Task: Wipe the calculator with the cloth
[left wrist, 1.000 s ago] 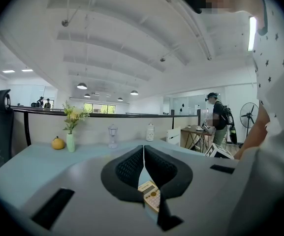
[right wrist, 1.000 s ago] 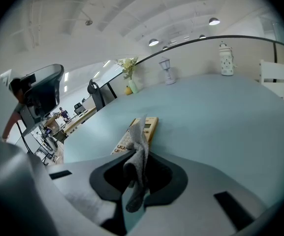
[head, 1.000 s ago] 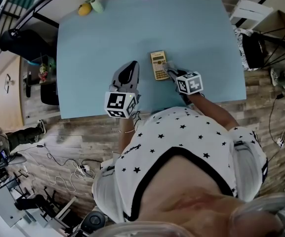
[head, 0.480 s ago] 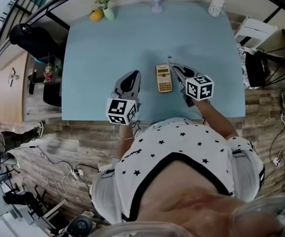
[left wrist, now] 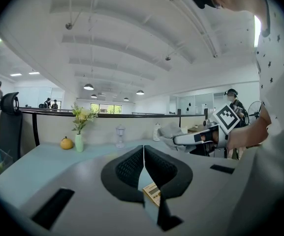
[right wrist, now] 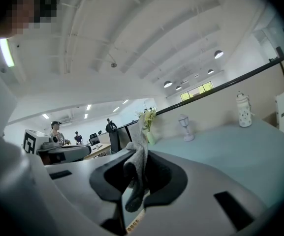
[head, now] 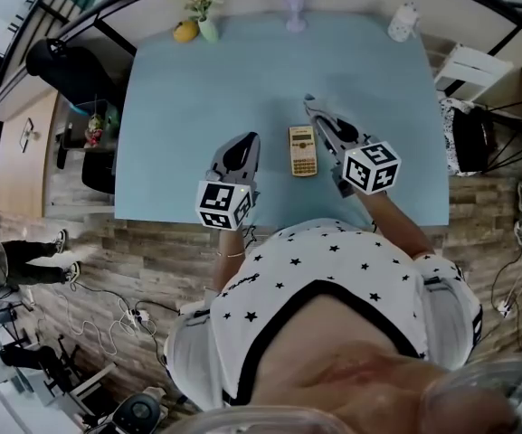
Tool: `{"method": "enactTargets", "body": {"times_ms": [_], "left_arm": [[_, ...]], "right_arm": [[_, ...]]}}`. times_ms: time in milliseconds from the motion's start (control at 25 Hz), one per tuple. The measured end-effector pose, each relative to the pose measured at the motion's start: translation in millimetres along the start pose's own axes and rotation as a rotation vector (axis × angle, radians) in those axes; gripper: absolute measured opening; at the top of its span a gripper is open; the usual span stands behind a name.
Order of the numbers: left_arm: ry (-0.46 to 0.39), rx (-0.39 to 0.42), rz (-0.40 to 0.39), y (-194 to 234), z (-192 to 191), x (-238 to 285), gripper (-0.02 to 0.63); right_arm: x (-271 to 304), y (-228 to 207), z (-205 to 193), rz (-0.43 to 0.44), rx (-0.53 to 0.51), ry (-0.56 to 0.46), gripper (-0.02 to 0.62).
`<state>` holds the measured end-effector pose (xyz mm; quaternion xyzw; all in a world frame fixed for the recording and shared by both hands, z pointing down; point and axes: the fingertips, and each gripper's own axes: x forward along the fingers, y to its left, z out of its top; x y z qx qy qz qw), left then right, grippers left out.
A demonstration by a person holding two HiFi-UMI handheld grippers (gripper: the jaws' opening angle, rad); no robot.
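1. Now the calculator lies on the worktop, long axis pointing away, between the claws.
2. Right claw, clamping the grey cloth, sits nearest, just right; left claw is clenched empty.

Left claw pointing forward, jaws pressed together with nothing between them, right claw off to its right, angled inward toward it, jaws clamped on a grey cloth, bare right forearm trailing behind that claw.

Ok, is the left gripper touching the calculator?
Apart. Head view shows a strip of bare table between the left gripper and the calculator.
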<state>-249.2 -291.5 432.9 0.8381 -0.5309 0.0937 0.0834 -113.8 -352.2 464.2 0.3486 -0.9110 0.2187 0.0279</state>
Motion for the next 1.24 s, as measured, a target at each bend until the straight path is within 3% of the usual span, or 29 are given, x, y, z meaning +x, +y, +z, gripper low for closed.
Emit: {"method": "enactTargets", "body": {"times_ms": [1240], "left_arm": [[0.015,-0.019,0.01,-16,0,17,0.031]], "right_arm": [[-11,-14,-1,0.026,0.03,-0.002,0.044]]}}
